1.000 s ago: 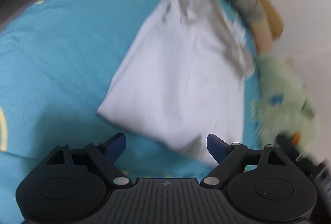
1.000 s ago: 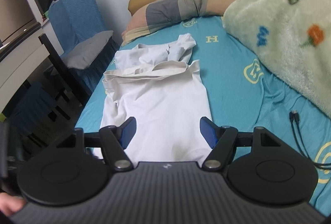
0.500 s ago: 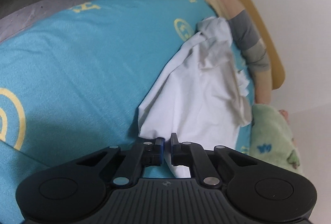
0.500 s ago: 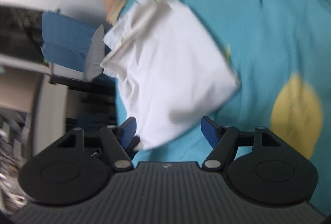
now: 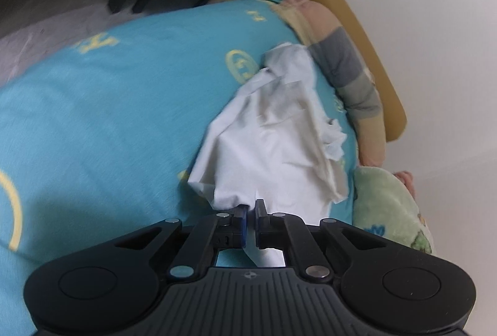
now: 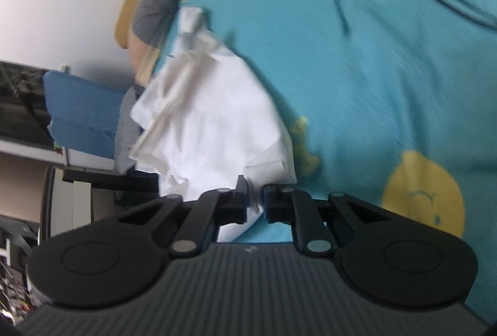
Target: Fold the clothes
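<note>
On the bed (image 5: pixel 93 106) – both grippers, left (image 5: pixel 251 208) and right (image 6: pixel 255 196), have jaws pinching the shirt's (image 5: pixel 273 149) near hem – pillow (image 5: pixel 348 69) far.

Black left claw (image 5: pixel 251 207), blue finger pads (image 5: pixel 244 224), silver pivot screws, ribbed housing, matching right claw (image 6: pixel 254 196)

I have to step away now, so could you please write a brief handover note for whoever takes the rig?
Left gripper: shut on the white shirt at its near hem corner.
Right gripper: shut on the shirt's other near corner.
The shirt lies on the teal bedsheet, its far end bunched near the pillow.
Done: both corners gripped.
Left: carry the hem toward the pillow, release, smooth, finish folding.
</note>
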A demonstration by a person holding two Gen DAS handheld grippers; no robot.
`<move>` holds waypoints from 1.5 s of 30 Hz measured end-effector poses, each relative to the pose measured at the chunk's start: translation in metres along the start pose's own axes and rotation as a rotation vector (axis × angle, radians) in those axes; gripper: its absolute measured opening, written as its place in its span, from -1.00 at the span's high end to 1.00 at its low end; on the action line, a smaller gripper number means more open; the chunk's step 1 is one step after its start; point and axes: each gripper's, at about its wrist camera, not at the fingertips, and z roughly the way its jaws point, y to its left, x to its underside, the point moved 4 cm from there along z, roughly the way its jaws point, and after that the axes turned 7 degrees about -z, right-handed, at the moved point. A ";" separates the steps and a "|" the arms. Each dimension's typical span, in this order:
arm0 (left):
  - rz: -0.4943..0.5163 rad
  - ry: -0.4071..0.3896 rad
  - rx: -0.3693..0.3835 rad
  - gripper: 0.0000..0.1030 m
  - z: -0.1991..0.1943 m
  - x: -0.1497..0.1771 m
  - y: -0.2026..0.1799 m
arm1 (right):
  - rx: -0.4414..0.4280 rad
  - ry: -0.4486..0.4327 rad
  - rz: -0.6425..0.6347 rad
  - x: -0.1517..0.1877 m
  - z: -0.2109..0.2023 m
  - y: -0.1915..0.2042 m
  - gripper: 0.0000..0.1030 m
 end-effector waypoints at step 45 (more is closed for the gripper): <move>0.587 -0.220 -0.131 0.90 0.062 -0.015 -0.119 | 0.106 -0.170 -0.409 -0.094 0.010 0.084 0.80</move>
